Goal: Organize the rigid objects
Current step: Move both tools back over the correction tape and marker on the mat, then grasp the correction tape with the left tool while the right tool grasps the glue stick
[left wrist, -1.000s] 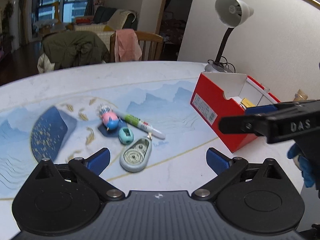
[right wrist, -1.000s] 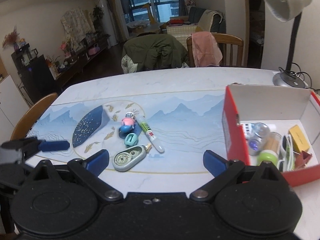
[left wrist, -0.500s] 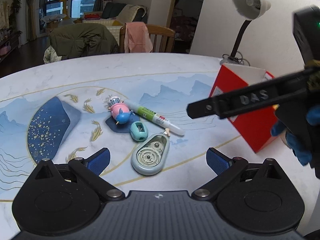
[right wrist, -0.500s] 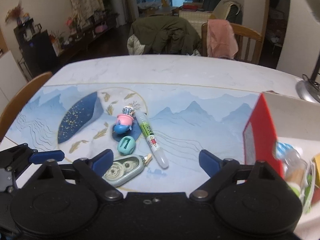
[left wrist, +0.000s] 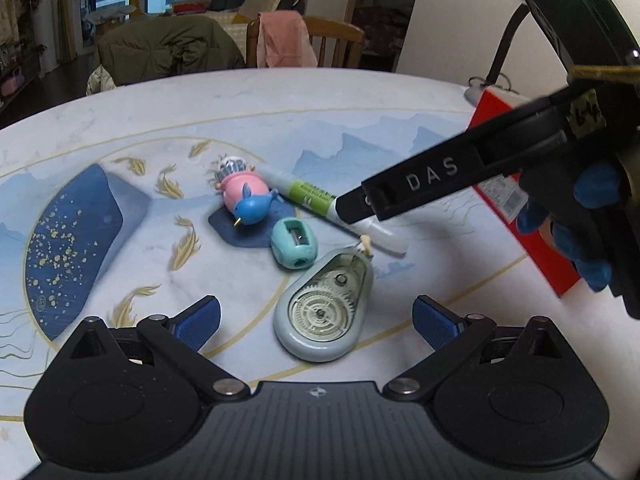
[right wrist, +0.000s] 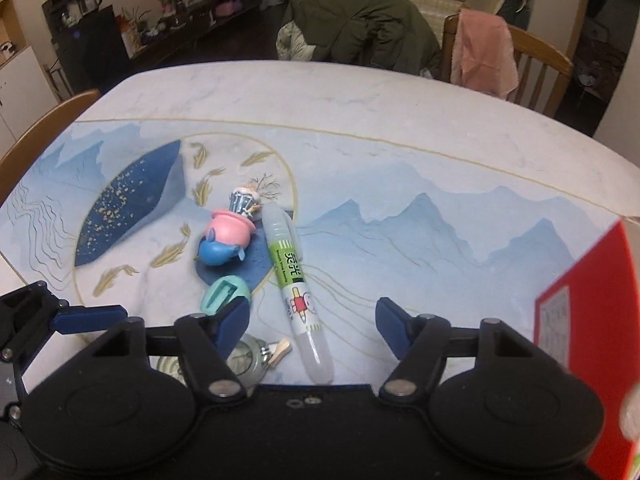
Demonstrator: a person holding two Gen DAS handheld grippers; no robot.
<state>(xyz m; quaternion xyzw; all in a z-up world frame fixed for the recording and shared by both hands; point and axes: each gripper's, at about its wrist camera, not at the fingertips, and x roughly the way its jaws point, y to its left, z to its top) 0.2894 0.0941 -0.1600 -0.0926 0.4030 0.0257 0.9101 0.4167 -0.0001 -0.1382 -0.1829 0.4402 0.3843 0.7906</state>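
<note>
Both tongs had dropped nearer the desk (right wrist: 400, 120) since the earlier frames, and the right tongs (right wrist: 312, 320) had been narrowing, jaws apart astride the glue pen (right wrist: 294, 280), pads clear of it. From left: figurine (right wrist: 226, 238), teal sharpener (right wrist: 224, 294) partly behind the left pad, correction tape (left wrist: 326, 312), red box (right wrist: 588, 340). The left tongs (left wrist: 316, 318) hung wide apart over the tape, empty.

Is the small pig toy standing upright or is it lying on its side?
Lying on its side. The pig toy rests lengthwise on the table, blue head toward the camera, beside the glue pen, which also lies flat.
</note>
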